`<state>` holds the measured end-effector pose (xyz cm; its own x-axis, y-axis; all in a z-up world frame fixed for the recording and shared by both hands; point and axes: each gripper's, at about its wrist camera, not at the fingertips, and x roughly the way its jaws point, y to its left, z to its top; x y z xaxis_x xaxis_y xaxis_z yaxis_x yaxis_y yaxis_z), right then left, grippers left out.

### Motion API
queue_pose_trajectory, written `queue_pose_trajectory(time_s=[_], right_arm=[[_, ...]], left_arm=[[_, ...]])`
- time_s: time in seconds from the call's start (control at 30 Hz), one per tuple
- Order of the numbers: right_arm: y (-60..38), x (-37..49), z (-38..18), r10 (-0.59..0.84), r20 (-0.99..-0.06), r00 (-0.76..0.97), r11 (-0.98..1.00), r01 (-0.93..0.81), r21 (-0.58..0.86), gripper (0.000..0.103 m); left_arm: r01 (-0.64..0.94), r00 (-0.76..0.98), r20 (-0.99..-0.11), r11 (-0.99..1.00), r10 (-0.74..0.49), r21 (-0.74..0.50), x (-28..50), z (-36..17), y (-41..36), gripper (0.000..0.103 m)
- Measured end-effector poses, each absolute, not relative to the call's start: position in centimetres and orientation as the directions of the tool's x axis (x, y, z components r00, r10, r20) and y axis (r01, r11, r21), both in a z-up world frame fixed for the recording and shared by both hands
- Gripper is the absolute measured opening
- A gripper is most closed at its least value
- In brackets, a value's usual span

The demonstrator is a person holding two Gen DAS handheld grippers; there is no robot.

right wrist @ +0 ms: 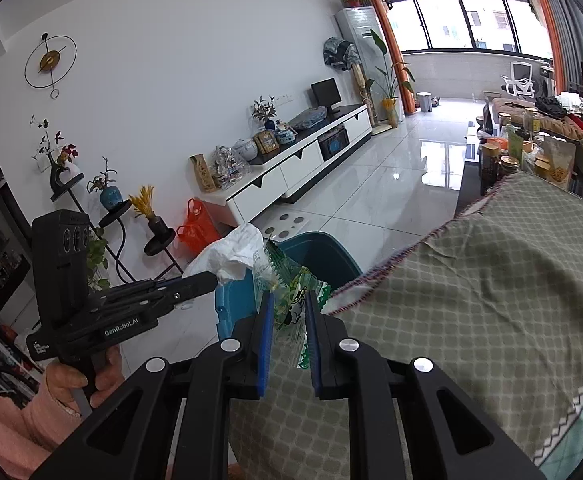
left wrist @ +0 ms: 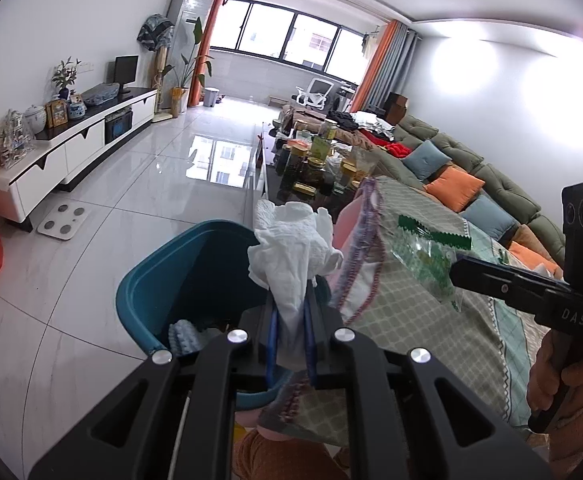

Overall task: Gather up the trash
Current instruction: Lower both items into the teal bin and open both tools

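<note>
My left gripper is shut on a crumpled white tissue and holds it over the teal trash bin, which stands on the floor beside the cloth-covered table. A light blue scrap lies inside the bin. My right gripper is shut on a clear plastic wrapper with green print, just above the table's edge and close to the bin. In the right wrist view the left gripper reaches in from the left with the tissue. The left wrist view catches the right gripper holding the wrapper.
A green patterned tablecloth hangs over the table on the right. A glass coffee table crowded with jars and a green sofa lie beyond. A white TV cabinet, a bathroom scale and an orange bag stand on the left.
</note>
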<state>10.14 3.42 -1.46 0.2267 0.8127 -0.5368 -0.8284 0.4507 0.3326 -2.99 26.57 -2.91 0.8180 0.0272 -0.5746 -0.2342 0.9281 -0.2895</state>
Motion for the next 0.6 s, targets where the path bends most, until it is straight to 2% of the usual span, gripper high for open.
queue_pose_trajectory(time_s=[0.6], right_arm=[[8.1, 11.5, -2.4, 0.784, -0.588, 0.197, 0.450, -0.834, 0.320, 0.016]], left_arm=[[-0.304, 0.784, -0.617, 0.910, 0.071, -0.281, -2.1, -4.6, 28.4, 0.012]])
